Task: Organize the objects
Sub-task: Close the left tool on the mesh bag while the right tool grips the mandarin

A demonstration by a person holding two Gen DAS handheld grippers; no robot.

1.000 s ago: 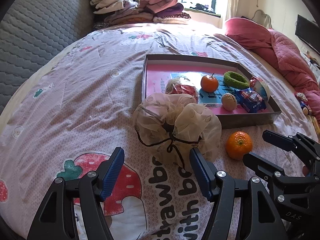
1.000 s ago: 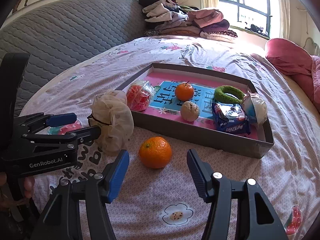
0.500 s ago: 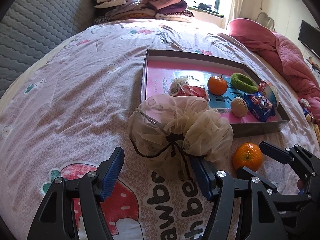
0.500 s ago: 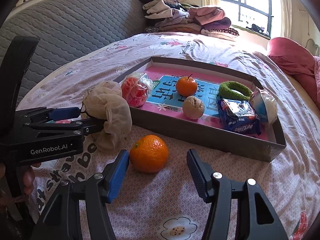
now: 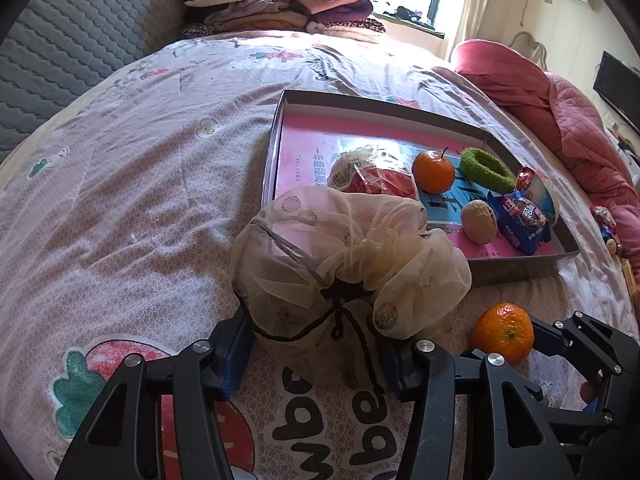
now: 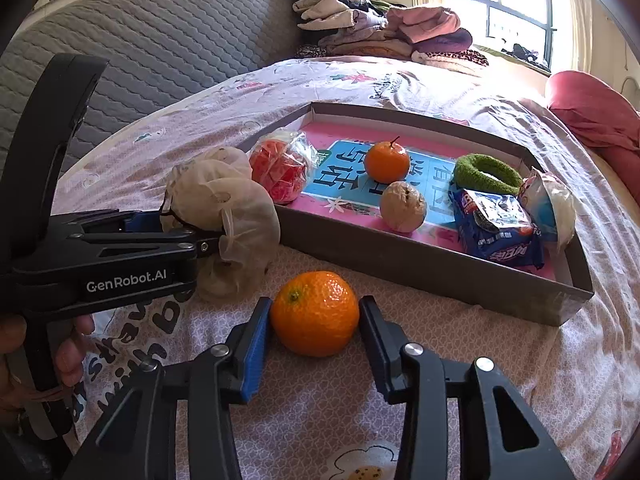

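Observation:
A beige mesh drawstring pouch [image 5: 344,268] lies on the bedspread in front of the grey tray [image 5: 520,270]. My left gripper [image 5: 316,354] has closed around its lower part; it also shows in the right wrist view [image 6: 208,236] gripping the pouch [image 6: 224,204]. A loose orange [image 6: 315,312] lies on the bed between the fingers of my right gripper [image 6: 314,332], which have narrowed around it; the pads look at or just off its sides. The orange also shows in the left wrist view [image 5: 503,332].
The tray [image 6: 420,264] holds an orange with a stem [image 6: 386,161], a tan fruit [image 6: 402,207], a green ring [image 6: 486,170], a blue snack pack [image 6: 496,228], a red bagged item [image 6: 280,170] and a white-blue packet [image 6: 550,204]. Folded clothes [image 6: 380,28] are stacked at the back. A pink quilt [image 5: 560,120] lies at the right.
Both grippers moved forward and narrowed. The left one closed on the pouch. The right one came around the loose orange.

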